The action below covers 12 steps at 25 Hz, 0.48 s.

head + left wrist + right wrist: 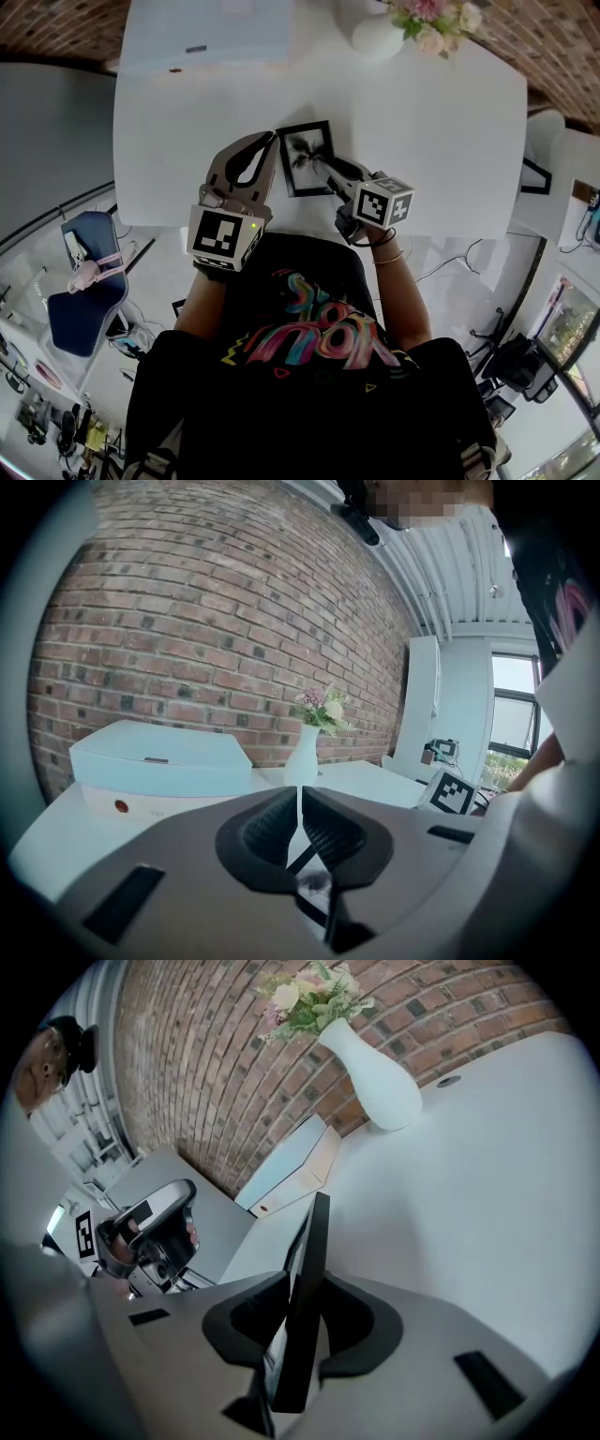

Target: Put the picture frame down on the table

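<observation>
The picture frame (306, 157), black with a grey photo, sits over the near middle of the white table (431, 131). My right gripper (325, 169) grips its right edge. In the right gripper view the picture frame (307, 1269) runs edge-on between the two pads, which touch it on both sides. My left gripper (274, 141) rests at the frame's left edge, by its far corner. In the left gripper view the left gripper (298, 829) shows only a thin slit between its pads, with a dark corner of the picture frame (314, 881) seen below them.
A white vase of flowers (380, 33) stands at the table's far side, right of a pale blue box (206, 33). The vase (375, 1082) and box (286, 1171) also show beyond the frame. A blue chair (84, 291) stands at the left, below the table's edge.
</observation>
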Each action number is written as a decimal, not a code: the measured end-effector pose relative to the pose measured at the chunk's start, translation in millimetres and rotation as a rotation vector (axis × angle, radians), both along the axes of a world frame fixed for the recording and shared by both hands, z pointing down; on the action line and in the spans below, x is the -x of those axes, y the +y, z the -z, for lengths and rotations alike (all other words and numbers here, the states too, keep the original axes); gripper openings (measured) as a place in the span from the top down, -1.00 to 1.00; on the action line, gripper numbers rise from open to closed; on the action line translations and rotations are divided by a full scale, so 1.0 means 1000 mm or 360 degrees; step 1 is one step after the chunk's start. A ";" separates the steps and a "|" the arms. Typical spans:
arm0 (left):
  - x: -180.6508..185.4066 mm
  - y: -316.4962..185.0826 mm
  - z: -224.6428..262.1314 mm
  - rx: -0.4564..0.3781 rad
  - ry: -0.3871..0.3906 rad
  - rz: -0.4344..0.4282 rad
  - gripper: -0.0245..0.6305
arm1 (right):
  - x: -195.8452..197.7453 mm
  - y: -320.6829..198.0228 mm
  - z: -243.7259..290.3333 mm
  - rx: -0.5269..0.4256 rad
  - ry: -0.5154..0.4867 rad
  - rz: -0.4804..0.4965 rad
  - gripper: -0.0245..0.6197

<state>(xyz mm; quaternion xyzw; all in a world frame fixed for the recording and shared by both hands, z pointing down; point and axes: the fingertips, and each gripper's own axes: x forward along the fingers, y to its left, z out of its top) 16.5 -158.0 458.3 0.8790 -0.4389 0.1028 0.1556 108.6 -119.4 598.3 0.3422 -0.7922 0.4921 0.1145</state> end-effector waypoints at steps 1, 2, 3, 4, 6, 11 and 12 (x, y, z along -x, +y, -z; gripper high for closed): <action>0.001 0.000 0.000 0.0000 -0.0002 0.0004 0.82 | 0.000 0.001 -0.001 -0.0001 0.0010 0.0005 0.57; 0.001 0.001 0.000 0.0001 -0.0003 0.0007 0.82 | 0.001 0.002 -0.002 0.0001 0.0013 0.0008 0.55; 0.001 0.001 -0.001 0.0001 -0.0004 0.0009 0.82 | 0.001 0.003 -0.003 0.0002 0.0015 0.0010 0.53; 0.000 0.001 -0.001 0.0002 -0.0004 0.0010 0.82 | 0.001 0.003 -0.003 0.0002 0.0021 0.0013 0.52; -0.001 0.002 -0.001 0.0002 -0.0003 0.0010 0.82 | 0.002 0.004 -0.004 -0.0004 0.0043 0.0026 0.46; -0.002 0.002 -0.001 0.0004 -0.0001 0.0007 0.82 | 0.006 0.004 -0.002 -0.0033 0.0084 0.0060 0.25; -0.002 0.001 -0.001 0.0004 0.0001 0.0005 0.82 | 0.006 0.004 -0.001 -0.0043 0.0091 0.0059 0.22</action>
